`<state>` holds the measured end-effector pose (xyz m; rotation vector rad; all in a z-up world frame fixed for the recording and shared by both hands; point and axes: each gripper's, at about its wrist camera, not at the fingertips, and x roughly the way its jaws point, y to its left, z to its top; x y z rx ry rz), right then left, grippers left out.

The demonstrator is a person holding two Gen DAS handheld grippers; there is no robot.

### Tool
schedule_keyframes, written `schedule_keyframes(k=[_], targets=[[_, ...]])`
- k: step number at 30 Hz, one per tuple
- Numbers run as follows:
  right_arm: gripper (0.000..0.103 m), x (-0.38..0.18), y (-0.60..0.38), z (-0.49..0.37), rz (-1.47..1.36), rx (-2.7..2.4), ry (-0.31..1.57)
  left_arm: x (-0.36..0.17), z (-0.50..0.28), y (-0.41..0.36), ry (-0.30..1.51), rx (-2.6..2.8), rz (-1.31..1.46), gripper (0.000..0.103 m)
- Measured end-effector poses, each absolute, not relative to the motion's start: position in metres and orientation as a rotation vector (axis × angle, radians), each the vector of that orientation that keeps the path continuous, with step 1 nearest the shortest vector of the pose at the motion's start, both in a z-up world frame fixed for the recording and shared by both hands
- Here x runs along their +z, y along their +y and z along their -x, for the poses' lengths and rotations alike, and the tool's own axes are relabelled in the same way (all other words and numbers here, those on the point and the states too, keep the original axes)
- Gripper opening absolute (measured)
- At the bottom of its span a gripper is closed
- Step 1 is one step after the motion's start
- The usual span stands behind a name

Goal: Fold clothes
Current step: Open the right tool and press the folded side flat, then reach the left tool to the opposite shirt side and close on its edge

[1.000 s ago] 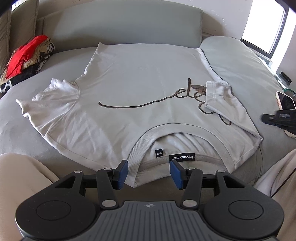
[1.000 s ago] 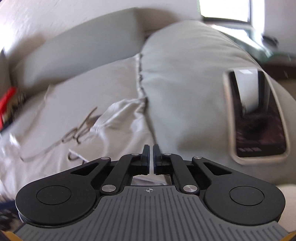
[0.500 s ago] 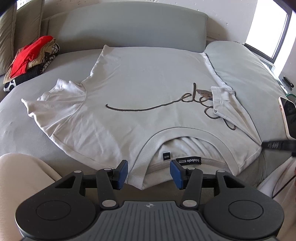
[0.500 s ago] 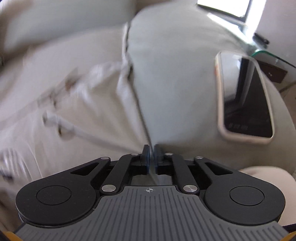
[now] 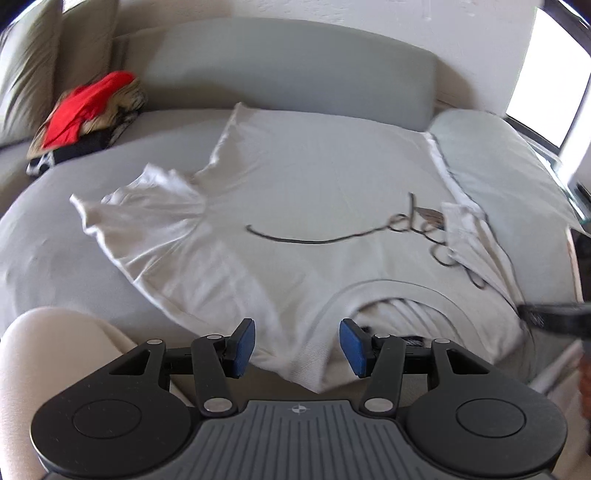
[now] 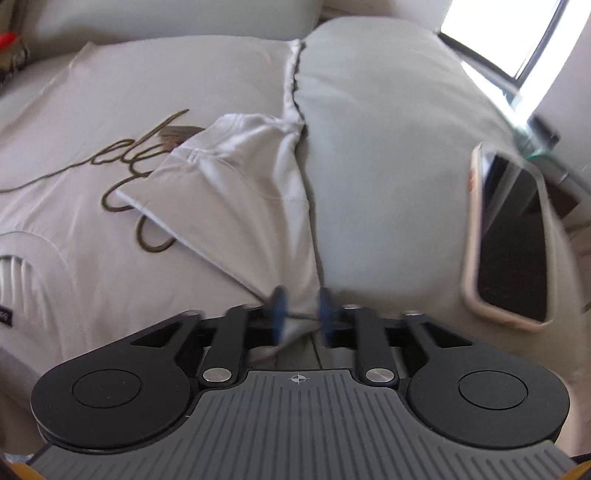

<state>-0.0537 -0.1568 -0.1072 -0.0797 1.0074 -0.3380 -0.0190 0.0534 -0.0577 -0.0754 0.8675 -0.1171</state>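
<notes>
A white T-shirt (image 5: pixel 314 192) with dark script lettering lies flat on the grey sofa seat (image 5: pixel 44 236), collar towards me. Its left sleeve (image 5: pixel 147 210) is spread out; its right sleeve (image 6: pixel 229 177) is folded in over the lettering. My left gripper (image 5: pixel 298 347) is open just above the collar, with the ribbed collar edge between the blue pads (image 5: pixel 243 347) but not pinched. My right gripper (image 6: pixel 302 314) is at the shirt's right shoulder, its jaws opening, with the shoulder's edge between them and not pressed. Its dark fingers (image 5: pixel 546 317) show blurred in the left wrist view.
A phone (image 6: pixel 509 236) in a pale case lies on the grey cushion (image 6: pixel 388 147) right of the shirt. A pile of red and patterned clothes (image 5: pixel 85 122) sits at the sofa's far left. A person's beige-clad leg (image 5: pixel 55 350) is near left. A bright window (image 6: pixel 517 33) is at the right.
The right gripper's jaws went from shut to apart as it swung left and down to the shirt's right shoulder. The left gripper shifted a little left along the collar, still open.
</notes>
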Motion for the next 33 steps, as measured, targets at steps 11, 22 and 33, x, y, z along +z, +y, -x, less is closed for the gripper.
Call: schedule_keyframes(k=[11,22,33], targets=[[0.078,-0.042,-0.107,0.019,-0.363,0.095,0.901,-0.024,-0.038,0.181,0.818,0.058,0.382,0.050],[0.078,-0.057,-0.083,0.025,-0.369,0.086,0.952,-0.066,-0.100,0.295,0.875,0.152,0.644,0.048],[0.078,-0.063,-0.084,0.024,-0.371,0.089,0.977,-0.083,-0.122,0.306,0.874,0.186,0.680,0.000]])
